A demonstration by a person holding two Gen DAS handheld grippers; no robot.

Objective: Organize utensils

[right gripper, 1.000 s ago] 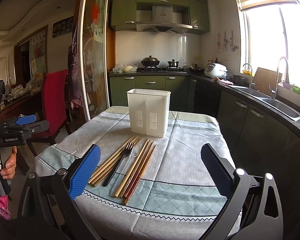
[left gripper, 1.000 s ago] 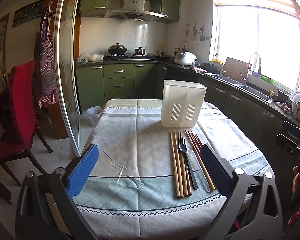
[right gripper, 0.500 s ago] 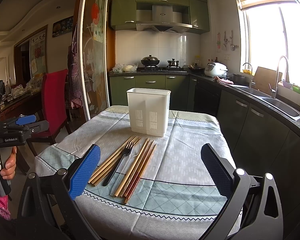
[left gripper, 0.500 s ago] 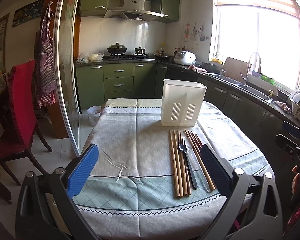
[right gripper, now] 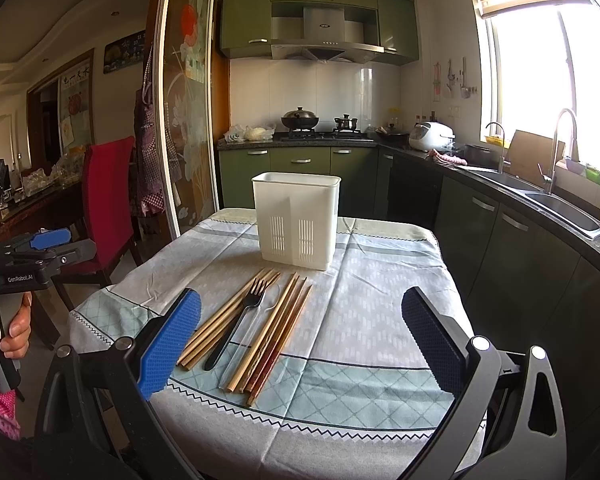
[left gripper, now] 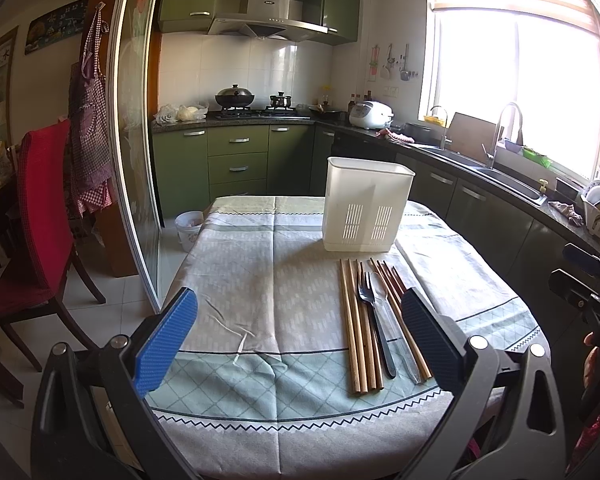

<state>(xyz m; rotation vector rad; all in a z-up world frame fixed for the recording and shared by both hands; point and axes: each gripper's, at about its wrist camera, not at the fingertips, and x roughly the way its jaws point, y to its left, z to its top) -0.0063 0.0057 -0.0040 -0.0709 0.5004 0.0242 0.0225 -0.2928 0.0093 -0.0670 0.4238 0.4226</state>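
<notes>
Utensils in a row before one white holder (right gripper: 296,224) on the clothed worktop (right gripper: 380,320).

The clear spoon (left gripper: 392,332) is hard to make out beside one black fork (right gripper: 240,320). Chopsticks (right gripper: 272,332) overlap, so their count is unsure. Left gripper (left gripper: 300,340) and right gripper (right gripper: 300,340) fingers gape wide, holding nothing.

Home kitchen ahead of me. Green cabinets (left gripper: 236,148) and range hood (left gripper: 266,24) upper centre of frame, wok on stove (left gripper: 235,100) below hood, rice cooker (left gripper: 370,114) and sink (left gripper: 512,184) right, red dining chair (left gripper: 40,208) left, clothed table (left gripper: 260,280) centre.
</notes>
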